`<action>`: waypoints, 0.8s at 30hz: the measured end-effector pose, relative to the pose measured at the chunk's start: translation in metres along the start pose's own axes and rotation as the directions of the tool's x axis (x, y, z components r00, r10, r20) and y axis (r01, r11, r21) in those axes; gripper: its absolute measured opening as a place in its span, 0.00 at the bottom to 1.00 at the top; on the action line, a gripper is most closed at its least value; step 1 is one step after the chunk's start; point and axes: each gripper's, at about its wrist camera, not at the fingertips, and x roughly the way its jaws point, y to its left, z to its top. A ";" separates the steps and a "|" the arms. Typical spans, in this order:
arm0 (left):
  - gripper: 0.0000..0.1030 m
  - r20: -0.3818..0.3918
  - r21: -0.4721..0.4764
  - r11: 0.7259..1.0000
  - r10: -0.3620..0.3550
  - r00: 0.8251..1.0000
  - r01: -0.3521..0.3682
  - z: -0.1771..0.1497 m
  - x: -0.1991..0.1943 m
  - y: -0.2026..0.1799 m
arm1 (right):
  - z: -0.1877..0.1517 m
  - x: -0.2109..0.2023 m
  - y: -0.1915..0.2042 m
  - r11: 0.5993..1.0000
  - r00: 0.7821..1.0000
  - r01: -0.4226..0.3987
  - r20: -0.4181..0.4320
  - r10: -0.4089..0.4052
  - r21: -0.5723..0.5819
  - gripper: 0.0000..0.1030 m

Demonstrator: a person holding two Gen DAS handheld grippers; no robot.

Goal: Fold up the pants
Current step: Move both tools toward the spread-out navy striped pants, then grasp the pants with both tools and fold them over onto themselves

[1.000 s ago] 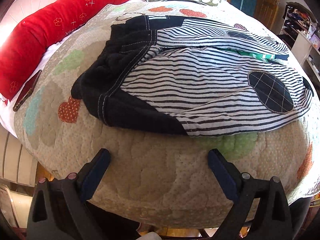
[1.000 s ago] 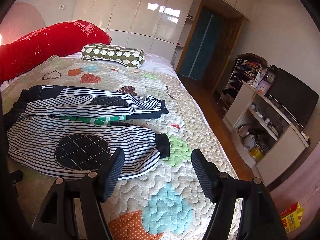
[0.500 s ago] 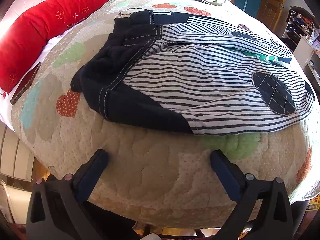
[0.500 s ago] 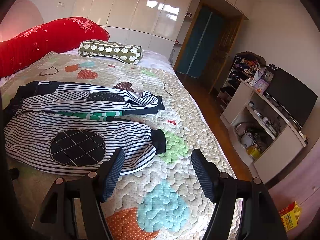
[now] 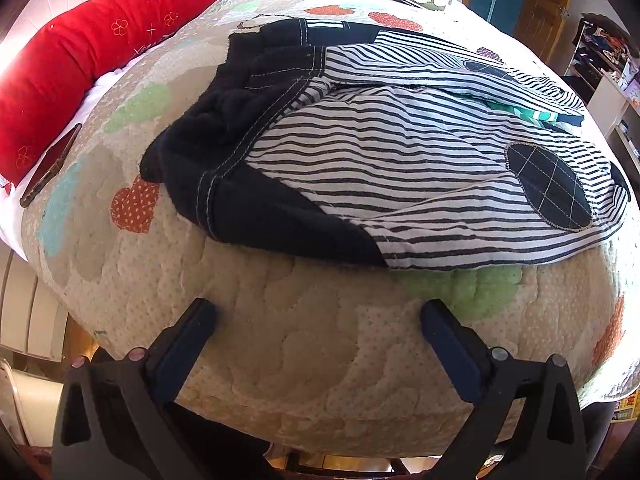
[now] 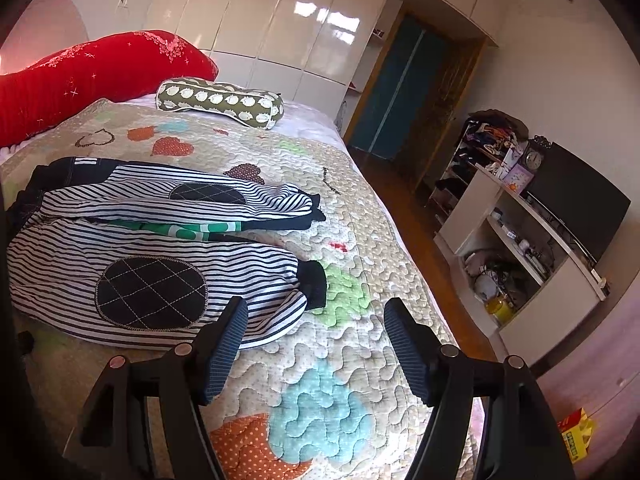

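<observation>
Both tongs spread wide, empty: left gripper (image 5: 318,324) over quilt edge short of the waistband, right gripper (image 6: 316,330) just off the near leg cuff. Patchwork quilt (image 6: 340,364) covers bed. Striped pants (image 5: 400,168) lie flat on it, legs side by side, dark knee patches up. Red bolster (image 5: 72,64) at headboard side, green patterned pillow (image 6: 220,102) beyond.

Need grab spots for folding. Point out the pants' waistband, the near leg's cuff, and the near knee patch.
waistband (image 5: 208,196): left wrist view, stitched dark band.
near leg's cuff (image 6: 314,282): right wrist view, dark ribbed end.
near knee patch (image 6: 150,294): right wrist view, quilted oval's middle.
</observation>
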 end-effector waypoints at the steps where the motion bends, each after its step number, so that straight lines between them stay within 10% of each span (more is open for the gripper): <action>1: 1.00 0.000 0.000 1.000 0.001 1.000 -0.001 0.000 0.000 0.000 | 0.000 0.000 0.000 1.000 1.000 0.000 -0.002 0.000 0.001 0.73; 8: 0.99 -0.010 0.017 1.000 -0.010 1.000 0.010 0.001 -0.006 0.000 | 0.000 0.003 -0.002 1.000 1.000 -0.007 -0.010 0.007 -0.002 0.73; 14: 0.86 0.077 0.055 0.980 -0.194 0.978 0.191 0.020 -0.055 0.011 | 0.008 0.024 -0.024 0.991 0.989 -0.132 -0.058 0.133 0.023 0.73; 19: 0.86 0.199 0.117 0.985 -0.147 0.969 0.125 0.082 -0.077 0.027 | 0.038 0.069 -0.053 0.911 0.911 -0.392 -0.085 0.404 0.129 0.73; 24: 0.86 0.141 0.212 0.970 -0.154 0.978 0.122 0.159 -0.034 0.027 | 0.090 0.131 -0.062 0.857 0.851 -0.506 -0.106 0.515 0.097 0.73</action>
